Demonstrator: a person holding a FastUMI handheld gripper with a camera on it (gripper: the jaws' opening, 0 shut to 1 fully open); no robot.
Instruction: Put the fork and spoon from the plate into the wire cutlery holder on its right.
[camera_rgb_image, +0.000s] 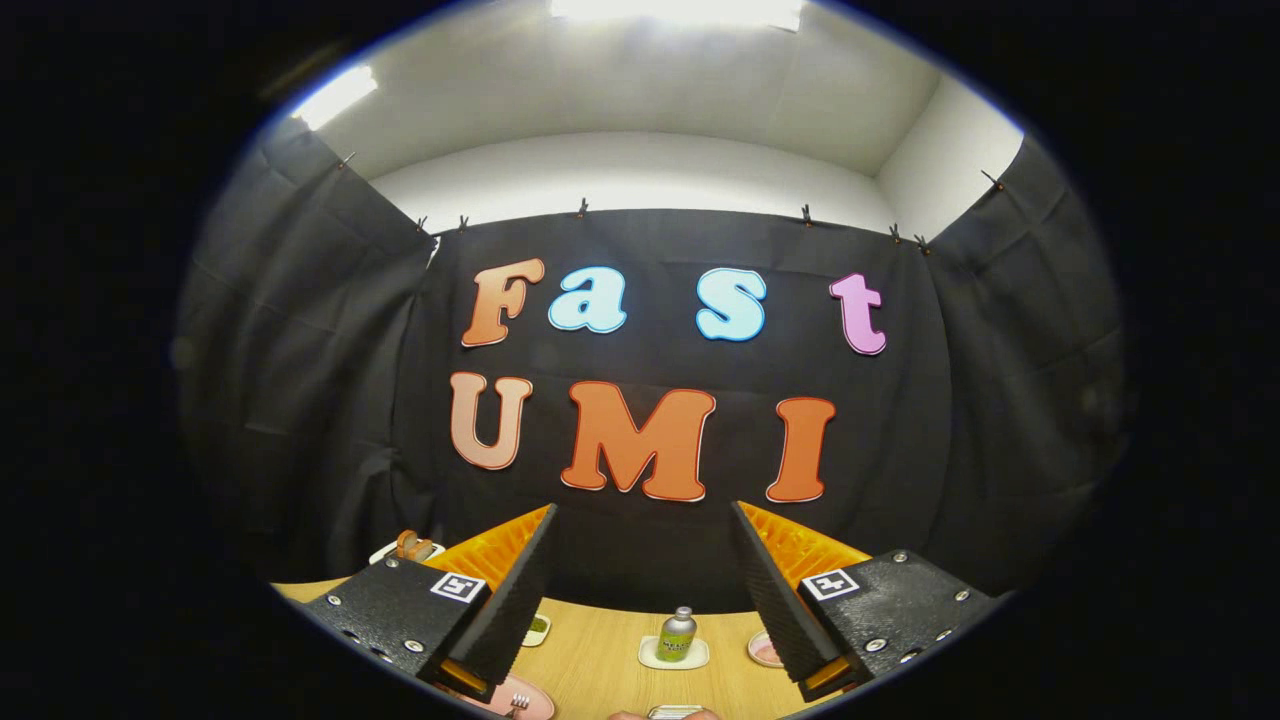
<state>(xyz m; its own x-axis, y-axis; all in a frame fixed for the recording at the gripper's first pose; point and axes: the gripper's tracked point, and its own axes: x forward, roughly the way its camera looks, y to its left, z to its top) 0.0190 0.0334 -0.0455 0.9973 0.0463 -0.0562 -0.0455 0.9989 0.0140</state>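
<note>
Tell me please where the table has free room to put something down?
Bare wood lies between the open gripper fingers, bordered by the green bottle on its coaster ahead and the pink plate near. Crowded around bottle, small pink dish.

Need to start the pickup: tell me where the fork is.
In the gripper view, the fork lies on the pink plate, just below the left finger of the open gripper, left of the small bottle.

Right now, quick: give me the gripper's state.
Gripper: open, fingers spread wide, holding nothing, raised above the wooden table; a small green bottle stands beyond them, and the pink plate sits by the left finger.
</note>
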